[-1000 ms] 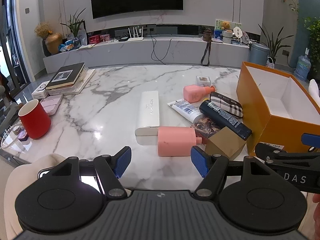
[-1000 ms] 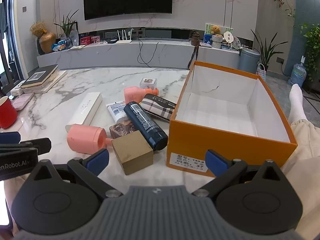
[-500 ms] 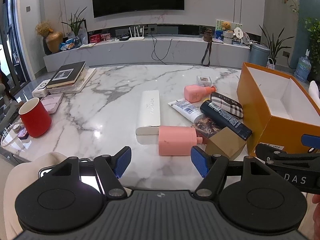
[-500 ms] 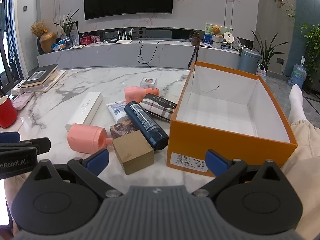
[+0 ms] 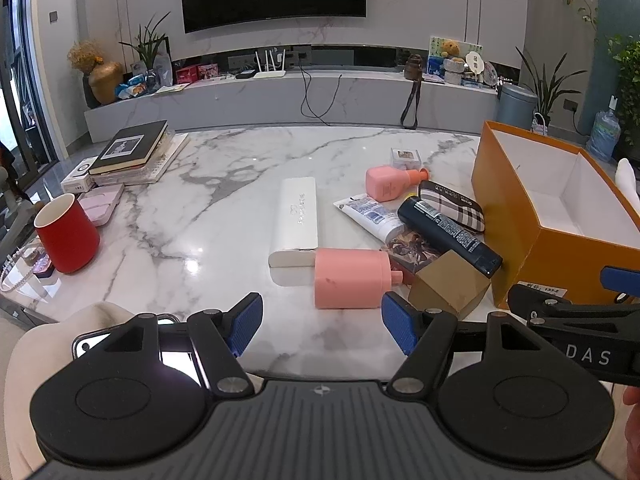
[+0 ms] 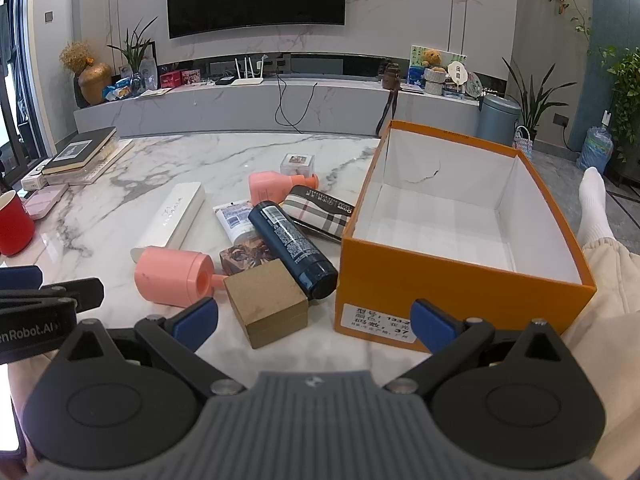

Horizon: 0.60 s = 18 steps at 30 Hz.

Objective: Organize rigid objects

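Right wrist view: right gripper [image 6: 314, 320] wide open, empty, near tabletop [image 6: 120, 184] edge; left gripper [image 5: 322, 326] likewise. Clutter beside orange box [image 6: 456, 284], box empty. Risk: dark bottle [image 6: 294, 248] leans on cube [image 6: 266, 302]; lifting cube may roll bottle; pink bottle [image 6: 172, 276] may roll too.

Both wrist cameras are looking forward low over the bench's [image 5: 224, 216] near edge toward the TV wall, the left sitting leftward; both are sharing the orange box [image 6: 404, 280].
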Tool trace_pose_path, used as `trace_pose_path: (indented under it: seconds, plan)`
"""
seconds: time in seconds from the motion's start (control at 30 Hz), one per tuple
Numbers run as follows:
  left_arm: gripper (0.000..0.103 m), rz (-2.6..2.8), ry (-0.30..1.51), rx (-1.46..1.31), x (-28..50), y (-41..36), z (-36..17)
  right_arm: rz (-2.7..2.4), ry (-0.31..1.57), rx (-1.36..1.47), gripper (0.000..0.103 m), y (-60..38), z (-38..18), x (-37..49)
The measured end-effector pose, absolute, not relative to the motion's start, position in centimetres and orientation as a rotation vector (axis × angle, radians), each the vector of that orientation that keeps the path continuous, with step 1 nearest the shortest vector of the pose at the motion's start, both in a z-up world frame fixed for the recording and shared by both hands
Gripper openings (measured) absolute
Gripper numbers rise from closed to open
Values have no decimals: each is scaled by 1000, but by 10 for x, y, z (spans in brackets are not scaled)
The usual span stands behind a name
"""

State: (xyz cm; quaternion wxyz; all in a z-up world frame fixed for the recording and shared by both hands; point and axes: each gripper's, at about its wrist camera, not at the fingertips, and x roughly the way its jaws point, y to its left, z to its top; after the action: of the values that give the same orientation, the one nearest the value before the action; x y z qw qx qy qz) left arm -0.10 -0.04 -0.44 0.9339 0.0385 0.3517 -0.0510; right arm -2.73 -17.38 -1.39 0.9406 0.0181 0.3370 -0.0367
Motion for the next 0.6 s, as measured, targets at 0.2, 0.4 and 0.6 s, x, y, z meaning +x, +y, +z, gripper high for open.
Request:
trace_pose_path:
  seconds: [0.2,0.4,0.6]
  plan:
    - [81,-117,732,81,0,0,-7,-73,697,38,101,-173,-16,-27]
    - [80,-118,747,76,2,1,-9,-76,705,38,101,-172,-17,-25]
    - [80,-119,756,72,4,3,-10,-76,713,37,101,-172,-17,-24]
